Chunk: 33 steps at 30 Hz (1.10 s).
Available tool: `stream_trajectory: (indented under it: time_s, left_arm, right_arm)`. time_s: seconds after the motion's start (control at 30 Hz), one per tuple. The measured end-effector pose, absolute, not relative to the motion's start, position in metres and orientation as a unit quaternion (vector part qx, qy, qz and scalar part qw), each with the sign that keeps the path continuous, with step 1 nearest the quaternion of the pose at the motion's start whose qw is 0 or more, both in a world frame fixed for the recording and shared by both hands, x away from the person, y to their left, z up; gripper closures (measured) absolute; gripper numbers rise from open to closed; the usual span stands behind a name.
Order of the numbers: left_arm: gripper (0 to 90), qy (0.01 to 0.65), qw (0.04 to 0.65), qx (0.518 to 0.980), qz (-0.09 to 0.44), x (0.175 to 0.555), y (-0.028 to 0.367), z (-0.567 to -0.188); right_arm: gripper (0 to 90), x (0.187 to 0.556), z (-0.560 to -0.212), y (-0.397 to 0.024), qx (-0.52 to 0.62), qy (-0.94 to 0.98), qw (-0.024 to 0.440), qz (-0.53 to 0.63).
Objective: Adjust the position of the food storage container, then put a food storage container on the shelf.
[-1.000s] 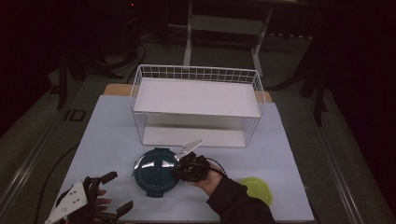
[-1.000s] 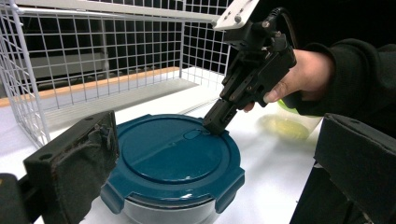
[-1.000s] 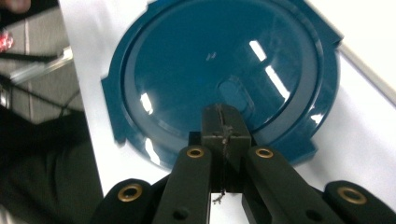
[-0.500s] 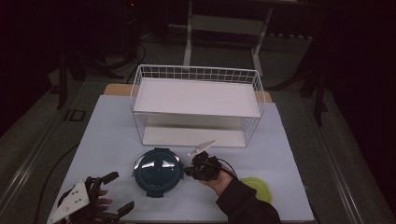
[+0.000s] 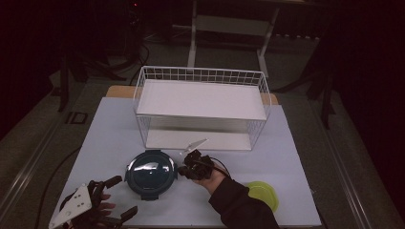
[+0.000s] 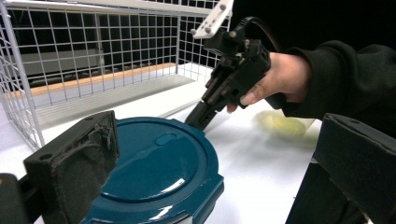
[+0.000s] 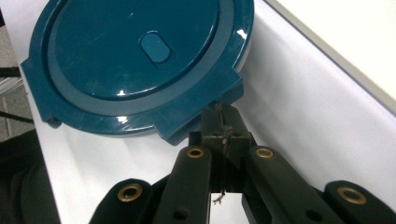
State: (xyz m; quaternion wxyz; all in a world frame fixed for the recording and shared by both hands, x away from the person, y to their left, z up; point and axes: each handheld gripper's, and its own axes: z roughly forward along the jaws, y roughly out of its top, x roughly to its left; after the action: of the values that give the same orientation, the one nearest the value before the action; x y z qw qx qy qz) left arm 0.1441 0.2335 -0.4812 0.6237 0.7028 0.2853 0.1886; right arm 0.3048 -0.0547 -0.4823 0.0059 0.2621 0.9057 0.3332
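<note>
Closed right gripper (image 7: pixel 223 122) (tips) at lid (image 7: pixel 135 60).

No legible text, label, brand, number or sign was found. The teal lid (image 7: pixel 140 60) bore only a plain raised oval, and the wire basket (image 5: pixel 200 107) and table cover (image 5: pixel 110 129) carried no markings.
</note>
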Motion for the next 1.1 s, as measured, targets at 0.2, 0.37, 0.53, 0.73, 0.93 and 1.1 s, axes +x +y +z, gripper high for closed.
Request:
stream_trajectory:
  time_s: [0.2, 0.37, 0.53, 0.73, 0.93, 1.1]
  left_arm:
    - [0.0, 0.288, 0.624, 0.702, 0.187, 0.144, 0.234, -0.481]
    - [0.0, 0.287, 0.623, 0.703, 0.186, 0.144, 0.233, -0.482]
    - [0.0, 0.289, 0.621, 0.705, 0.185, 0.145, 0.233, -0.482]
    - [0.0, 0.298, 0.618, 0.701, 0.191, 0.146, 0.234, -0.478]
    - [0.0, 0.294, 0.597, 0.719, 0.198, 0.150, 0.236, -0.461]
    - [0.0, 0.316, 0.578, 0.730, 0.181, 0.157, 0.246, -0.450]
  right_arm:
    - [89.7, 0.301, -0.482, -0.057, 0.264, 0.903, 0.009, 0.340]
    - [81.5, 0.294, -0.475, -0.068, 0.273, 0.892, 0.020, 0.361]
    - [48.9, 0.284, -0.466, -0.074, 0.268, 0.883, 0.034, 0.383]
    - [15.0, 0.277, -0.462, -0.078, 0.259, 0.870, 0.030, 0.419]
    - [13.3, 0.268, -0.450, -0.080, 0.268, 0.859, 0.064, 0.432]
    - [12.3, 0.261, -0.435, -0.080, 0.263, 0.835, 0.138, 0.463]
